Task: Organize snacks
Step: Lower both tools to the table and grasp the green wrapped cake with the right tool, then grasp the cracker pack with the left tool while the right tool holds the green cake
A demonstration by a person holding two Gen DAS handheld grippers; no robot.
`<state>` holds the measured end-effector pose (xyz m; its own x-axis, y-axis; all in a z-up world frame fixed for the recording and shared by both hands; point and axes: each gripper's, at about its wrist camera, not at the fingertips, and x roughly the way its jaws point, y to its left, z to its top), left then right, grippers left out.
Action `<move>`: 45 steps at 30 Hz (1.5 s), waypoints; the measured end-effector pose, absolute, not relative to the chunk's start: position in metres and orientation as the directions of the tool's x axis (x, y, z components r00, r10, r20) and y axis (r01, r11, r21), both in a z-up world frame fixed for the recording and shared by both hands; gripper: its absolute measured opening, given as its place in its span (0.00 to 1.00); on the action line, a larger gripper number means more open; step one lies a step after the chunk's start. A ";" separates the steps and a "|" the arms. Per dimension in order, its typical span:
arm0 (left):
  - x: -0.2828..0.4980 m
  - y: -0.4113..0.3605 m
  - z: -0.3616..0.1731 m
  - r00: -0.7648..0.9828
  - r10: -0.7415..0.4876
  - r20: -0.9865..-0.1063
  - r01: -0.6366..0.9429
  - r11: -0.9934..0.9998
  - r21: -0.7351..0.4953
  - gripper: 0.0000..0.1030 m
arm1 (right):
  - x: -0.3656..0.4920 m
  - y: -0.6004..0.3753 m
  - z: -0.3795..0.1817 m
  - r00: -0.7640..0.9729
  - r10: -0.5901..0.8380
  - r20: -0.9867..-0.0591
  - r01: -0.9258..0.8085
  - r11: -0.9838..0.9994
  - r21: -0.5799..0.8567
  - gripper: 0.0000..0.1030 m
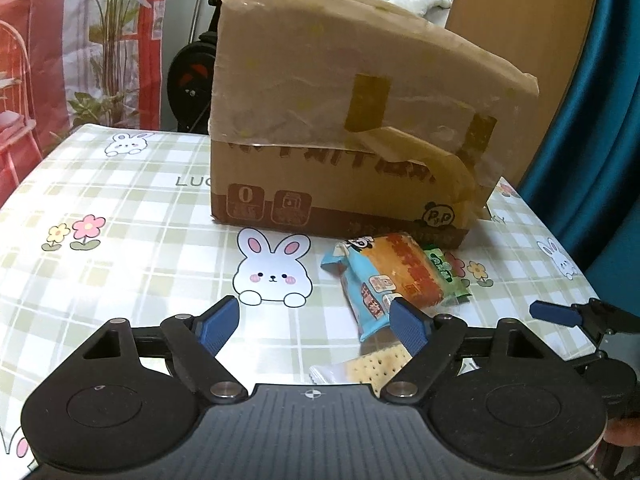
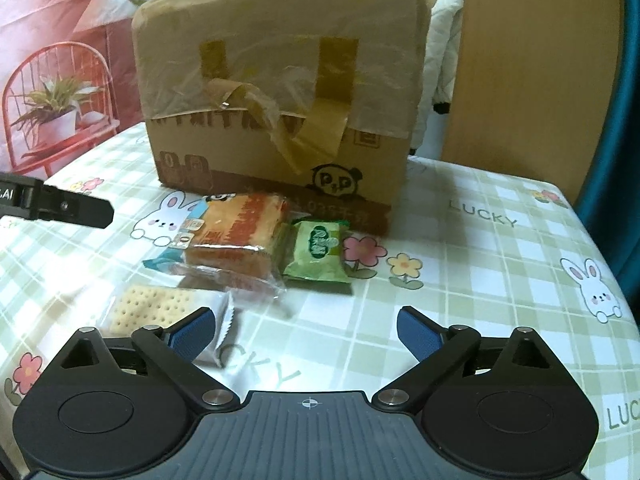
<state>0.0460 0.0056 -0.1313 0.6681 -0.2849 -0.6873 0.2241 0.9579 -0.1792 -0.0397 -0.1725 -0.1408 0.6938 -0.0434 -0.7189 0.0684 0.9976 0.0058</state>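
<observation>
A table covered with a glossy plastic cloth (image 2: 460, 280), checked in pale green and white and printed with cartoon rabbits, small flowers and the word LUCKY, fills both wrist views. At its far side stands a brown cardboard box (image 2: 280, 92), boxy with softened, crumpled corners, its upper half wrapped in wrinkled clear film and crossed by strips of yellowish tape, one strip peeling loose in a curl; a panda logo is printed low on its front. Just in front of the box lie the snacks, clustered together. A large cake slice in a clear wrapper (image 2: 240, 236), golden and spongy with a red-brown printed band and a light blue end, touches a small green pillow-shaped packet (image 2: 318, 252) on its right side. Nearer the cameras lies a flat rectangular cracker (image 2: 148, 308), pale and dotted with pinholes, sealed in a clear and white wrapper with a zigzag edge. The left gripper (image 1: 316, 320), black with ribbed blue pads, has its jaws spread fairly wide with nothing pressed between them; its right pad overlaps the blue end of the cake wrapper in the left wrist view, and whether it touches cannot be told. The right gripper (image 2: 306, 330) is spread wide over bare cloth, gripping nothing, its left pad at the cracker wrapper's edge.
</observation>
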 end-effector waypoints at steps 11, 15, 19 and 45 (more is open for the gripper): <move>0.073 -0.021 -0.128 0.676 -0.321 -0.663 0.255 0.946 -0.198 0.81 | -0.001 -0.208 -0.144 0.733 -0.068 -0.677 0.105 0.994 0.015 0.50; 0.085 -0.025 -0.131 0.674 -0.315 -0.668 0.242 0.949 -0.204 0.81 | 0.022 -0.208 -0.157 0.726 -0.023 -0.687 0.062 0.998 0.032 0.49; 0.094 -0.024 -0.135 0.665 -0.313 -0.678 0.216 0.950 -0.226 0.81 | 0.037 -0.202 -0.168 0.714 0.017 -0.700 0.019 0.999 0.044 0.48; 0.068 -0.021 -0.145 0.647 -0.296 -0.702 0.242 0.954 -0.179 0.80 | -0.035 -0.193 -0.171 0.712 -0.042 -0.701 0.133 0.988 0.076 0.33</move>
